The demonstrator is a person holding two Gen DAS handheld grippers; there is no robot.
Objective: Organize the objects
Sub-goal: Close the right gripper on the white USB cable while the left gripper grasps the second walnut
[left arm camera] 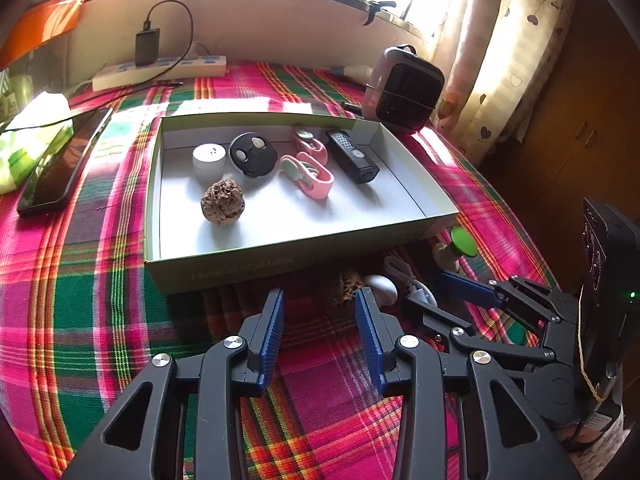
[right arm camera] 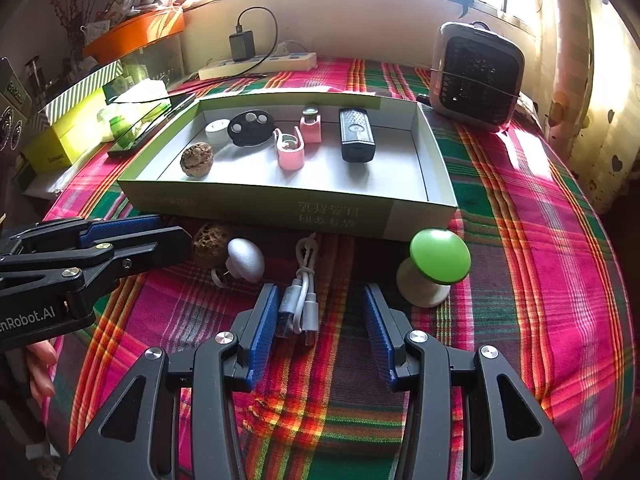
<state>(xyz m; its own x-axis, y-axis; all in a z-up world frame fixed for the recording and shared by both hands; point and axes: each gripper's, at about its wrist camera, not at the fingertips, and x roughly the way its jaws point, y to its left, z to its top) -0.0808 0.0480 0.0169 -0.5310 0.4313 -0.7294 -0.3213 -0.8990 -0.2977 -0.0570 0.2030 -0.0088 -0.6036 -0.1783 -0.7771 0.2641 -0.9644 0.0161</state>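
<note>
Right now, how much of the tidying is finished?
Six things already lie in the box. Nothing is in hand: the left gripper and right gripper are both open. Left on the cloth: a walnut, white egg-shaped thing, coiled cable and green-topped mushroom.

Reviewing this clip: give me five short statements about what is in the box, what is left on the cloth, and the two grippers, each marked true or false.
1. The box holds two pink clips. True.
2. The green-capped mushroom piece lies inside the box. False: it stands on the plaid cloth in front of the box.
3. The right gripper is clamped on the white cable. False: the cable lies between its open jaws, unpinched.
4. A walnut sits in the box. True.
5. The left gripper holds the white egg-shaped piece. False: its jaws are open and empty.
</note>
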